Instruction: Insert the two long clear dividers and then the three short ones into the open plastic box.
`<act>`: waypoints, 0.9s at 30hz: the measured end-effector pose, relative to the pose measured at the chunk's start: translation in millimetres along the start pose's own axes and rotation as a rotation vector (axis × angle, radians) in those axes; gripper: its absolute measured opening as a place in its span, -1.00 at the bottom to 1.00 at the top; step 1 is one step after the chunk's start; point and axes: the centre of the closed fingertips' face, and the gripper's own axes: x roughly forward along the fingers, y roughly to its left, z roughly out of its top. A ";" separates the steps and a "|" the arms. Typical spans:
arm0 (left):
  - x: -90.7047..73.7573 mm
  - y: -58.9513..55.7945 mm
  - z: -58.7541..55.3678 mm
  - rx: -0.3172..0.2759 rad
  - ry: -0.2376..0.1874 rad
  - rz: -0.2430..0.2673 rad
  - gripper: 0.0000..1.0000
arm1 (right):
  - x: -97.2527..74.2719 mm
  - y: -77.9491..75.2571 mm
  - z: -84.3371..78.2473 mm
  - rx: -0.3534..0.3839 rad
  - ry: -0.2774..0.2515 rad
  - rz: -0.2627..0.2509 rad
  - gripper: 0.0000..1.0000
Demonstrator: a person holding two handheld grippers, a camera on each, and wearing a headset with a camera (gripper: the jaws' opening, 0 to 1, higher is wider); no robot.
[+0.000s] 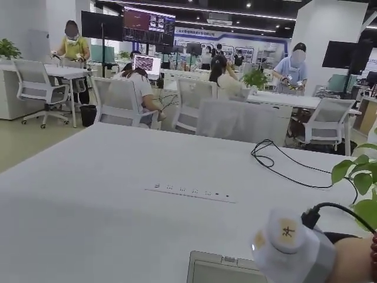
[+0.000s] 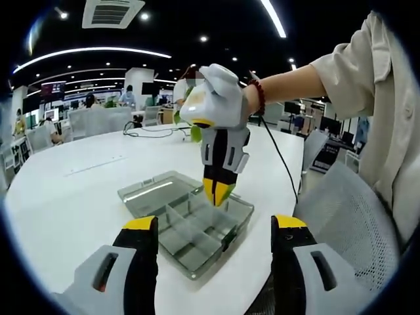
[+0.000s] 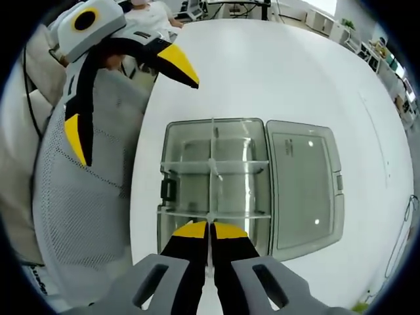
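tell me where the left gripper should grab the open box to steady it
I'd take the plastic box by its base's wall beside the dark latch, the left gripper coming down from above, one finger inside, one outside. That wall is thin and upright; the lid lies flat on the table, and the shut right gripper occupies the middle dividers.
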 end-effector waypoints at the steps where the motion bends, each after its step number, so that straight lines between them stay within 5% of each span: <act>1: 0.1 -0.2 -0.1 0.000 0.001 -0.001 0.40 | 0.8 -0.1 -0.3 0.010 -0.002 0.001 -0.94; 27: 0.2 4.3 -2.9 -0.002 0.014 0.018 0.39 | 20.7 -3.0 -8.0 0.064 -0.041 -0.005 -0.92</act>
